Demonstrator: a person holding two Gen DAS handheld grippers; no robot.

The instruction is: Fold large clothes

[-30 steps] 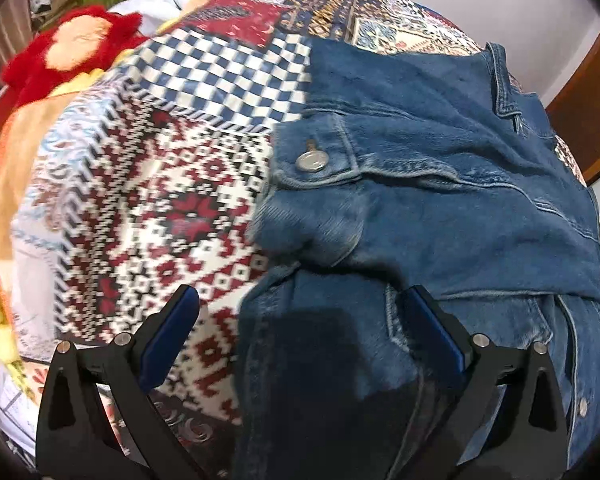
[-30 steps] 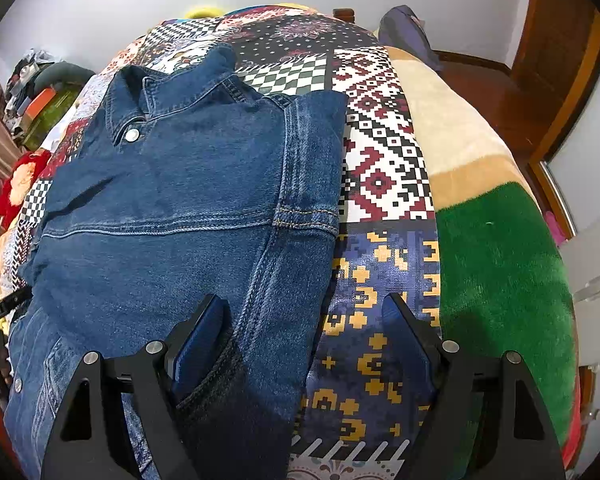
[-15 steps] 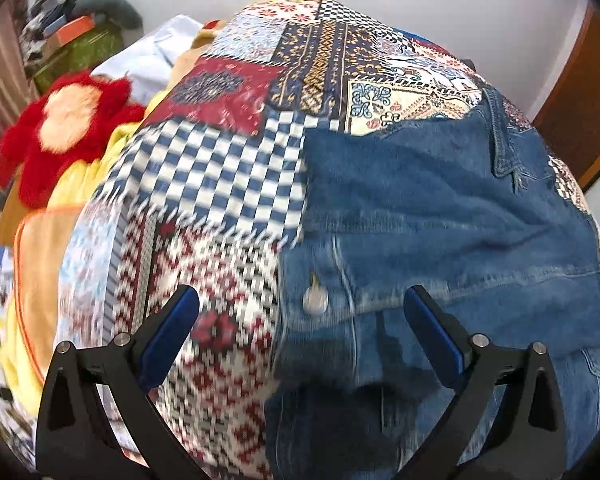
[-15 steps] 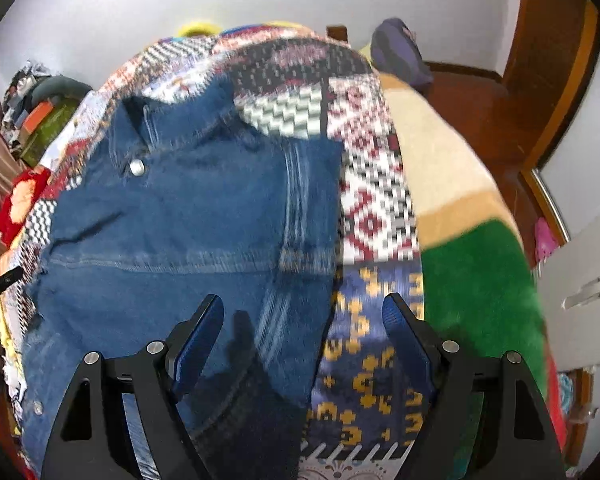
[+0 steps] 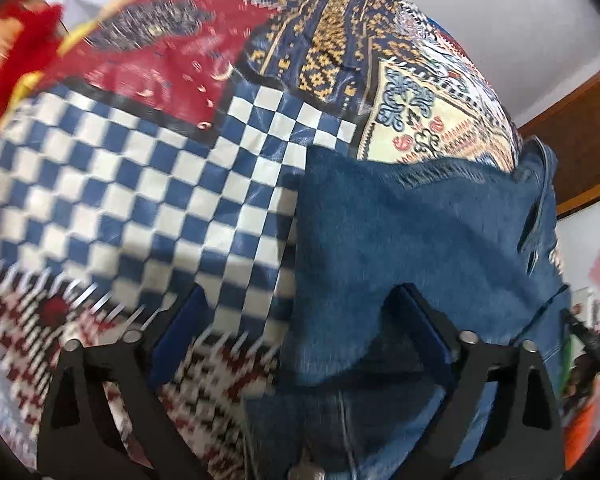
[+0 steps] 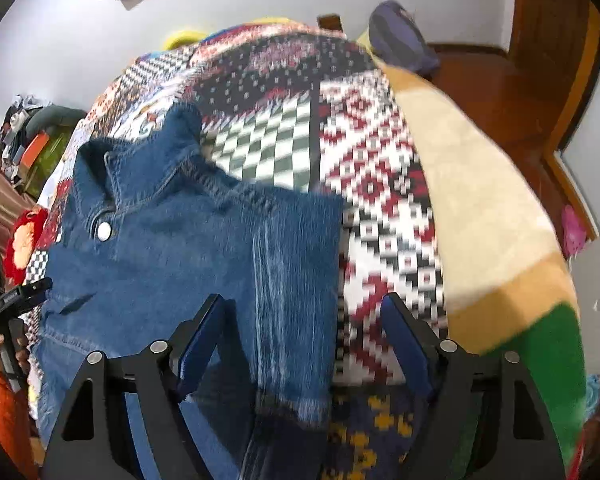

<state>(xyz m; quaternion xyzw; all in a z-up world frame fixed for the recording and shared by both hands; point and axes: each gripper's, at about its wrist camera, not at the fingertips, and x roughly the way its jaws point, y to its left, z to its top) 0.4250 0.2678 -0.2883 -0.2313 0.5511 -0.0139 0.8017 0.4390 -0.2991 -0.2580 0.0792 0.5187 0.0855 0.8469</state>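
Note:
A blue denim jacket [image 5: 420, 232] lies flat on a patchwork blanket [image 5: 140, 184] on the bed, collar towards the far end. My left gripper [image 5: 300, 320] hovers over the jacket's left edge with its jaws closing. Denim lies under the right finger and checked blanket under the left, and the pads press on nothing. In the right wrist view the jacket [image 6: 180, 248] shows its collar and a metal button [image 6: 105, 231]. My right gripper [image 6: 302, 332] is over the jacket's right edge, jaws closing, with a folded denim strip between them but not pinched.
A red plush toy [image 6: 24, 240] lies at the bed's left side by a pile of clutter [image 6: 40, 144]. A beige and green fleece blanket [image 6: 480, 220] covers the right side. Beyond it are a wooden floor and door frame [image 6: 540, 80]. An orange sleeve [image 6: 4, 400] shows at the left.
Both grippers have moved up the jacket towards its collar end. The left view has passed the cuff button to the shoulder edge. Both pairs of jaws stand a little narrower.

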